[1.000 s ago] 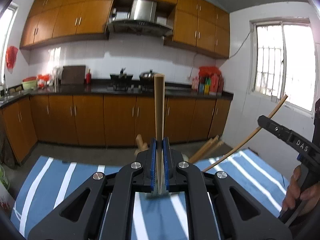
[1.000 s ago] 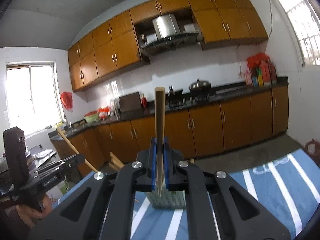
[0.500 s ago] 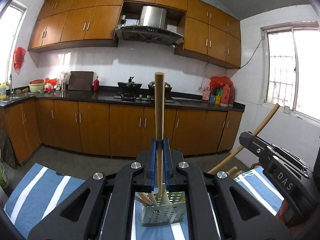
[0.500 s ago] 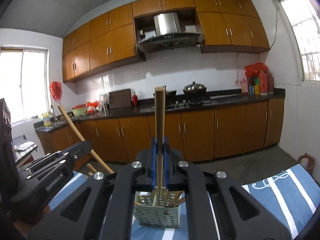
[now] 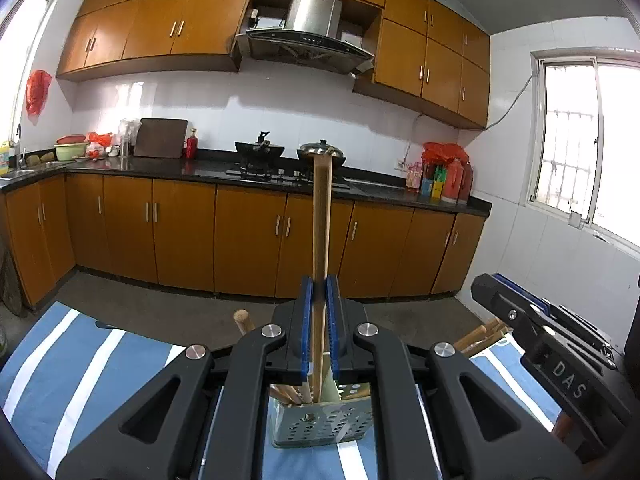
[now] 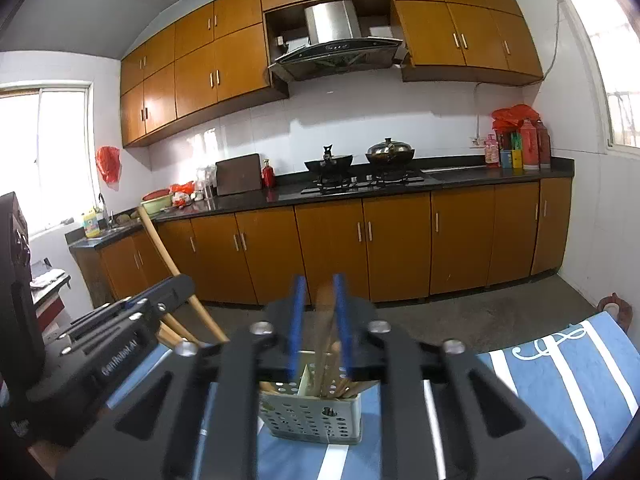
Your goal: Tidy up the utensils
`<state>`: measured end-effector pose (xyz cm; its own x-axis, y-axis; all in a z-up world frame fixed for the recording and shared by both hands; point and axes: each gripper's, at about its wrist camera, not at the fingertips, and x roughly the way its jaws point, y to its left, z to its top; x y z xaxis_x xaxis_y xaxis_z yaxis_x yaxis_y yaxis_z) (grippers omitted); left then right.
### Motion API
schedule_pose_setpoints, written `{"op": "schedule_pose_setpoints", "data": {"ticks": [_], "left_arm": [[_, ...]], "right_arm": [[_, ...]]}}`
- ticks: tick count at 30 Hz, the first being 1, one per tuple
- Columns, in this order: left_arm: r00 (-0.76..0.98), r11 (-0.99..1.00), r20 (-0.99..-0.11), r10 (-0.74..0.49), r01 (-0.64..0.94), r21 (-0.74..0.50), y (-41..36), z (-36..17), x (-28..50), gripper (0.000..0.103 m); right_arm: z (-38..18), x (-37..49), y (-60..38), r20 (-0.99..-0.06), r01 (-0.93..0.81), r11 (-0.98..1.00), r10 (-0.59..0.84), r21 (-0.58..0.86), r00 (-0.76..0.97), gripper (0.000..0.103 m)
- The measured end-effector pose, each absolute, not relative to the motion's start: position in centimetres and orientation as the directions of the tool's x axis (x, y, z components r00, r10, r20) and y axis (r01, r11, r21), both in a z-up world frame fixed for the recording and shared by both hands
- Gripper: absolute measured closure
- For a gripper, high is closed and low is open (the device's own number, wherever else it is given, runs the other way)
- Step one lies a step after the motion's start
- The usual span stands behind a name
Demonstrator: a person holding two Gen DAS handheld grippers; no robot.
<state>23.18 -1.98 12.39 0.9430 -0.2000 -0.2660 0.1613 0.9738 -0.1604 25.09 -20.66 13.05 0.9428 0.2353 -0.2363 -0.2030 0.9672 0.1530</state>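
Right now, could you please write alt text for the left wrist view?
The left gripper holds a wooden chopstick upright, its lower end inside a perforated utensil holder on a blue striped cloth. Kitchen cabinets fill the background.

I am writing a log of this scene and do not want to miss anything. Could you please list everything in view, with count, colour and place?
Utensil holder: one, pale grey, perforated, on the cloth.
Sticks in holder: several, wooden, count unclear.
Held stick: one, wooden, upright over the holder.
Loose sticks: a few, wooden, right of the holder.
Cloth: one, blue with white stripes.
Wok: one, black, on the stove.
Lidded pot: one, metal, beside the wok.
Left tool: black, blue pads, shut on the held stick.
Right tool: same colours, open over the holder.
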Motion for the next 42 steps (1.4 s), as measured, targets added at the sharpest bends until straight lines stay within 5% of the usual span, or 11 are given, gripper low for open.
{"op": "schedule_pose_setpoints", "data": {"ticks": [9, 16, 17, 19, 26, 31, 33, 42], "left_arm": [[0.956, 0.964, -0.206, -0.208, 0.165, -0.209, -0.5, 15.1, 20.8, 0.092], [0.964, 0.965, -0.169, -0.203, 0.169, -0.199, 0.5, 16.5, 17.8, 0.091], [0.966, 0.968, -0.170, -0.197, 0.164, -0.190, 0.8, 16.5, 17.0, 0.089], [0.968, 0.973, -0.177, -0.178, 0.146, -0.177, 1.2, 16.2, 15.6, 0.063], [0.964, 0.986, -0.233, -0.125, 0.095, -0.138, 3.3, 13.3, 11.8, 0.048], [0.964, 0.994, -0.254, -0.079, 0.056, -0.097, 4.2, 11.1, 9.4, 0.019], [0.966, 0.995, -0.251, -0.069, 0.048, -0.088, 4.4, 10.4, 8.3, 0.007], [0.965, 0.998, -0.253, -0.065, 0.059, -0.031, 3.5, 7.6, 5.2, 0.002]], "right_arm": [[14.2, 21.7, -22.9, -0.178, -0.190, 0.963, 0.224, 0.191, 0.958, 0.082], [14.2, 17.9, -23.8, -0.151, -0.189, 0.964, 0.219, 0.189, 0.964, 0.068], [14.1, 17.3, -23.9, -0.151, -0.189, 0.964, 0.218, 0.187, 0.964, 0.066], [13.6, 15.9, -23.9, -0.150, -0.186, 0.966, 0.214, 0.180, 0.965, 0.059], [11.4, 11.7, -23.4, -0.157, -0.180, 0.975, 0.200, 0.132, 0.967, 0.035], [9.6, 9.4, -22.2, -0.161, -0.170, 0.982, 0.181, 0.079, 0.970, 0.006], [9.0, 8.7, -22.0, -0.156, -0.161, 0.984, 0.171, 0.071, 0.973, 0.004], [6.2, 6.6, -20.9, -0.213, -0.090, 0.995, 0.098, 0.048, 0.972, 0.004]]}}
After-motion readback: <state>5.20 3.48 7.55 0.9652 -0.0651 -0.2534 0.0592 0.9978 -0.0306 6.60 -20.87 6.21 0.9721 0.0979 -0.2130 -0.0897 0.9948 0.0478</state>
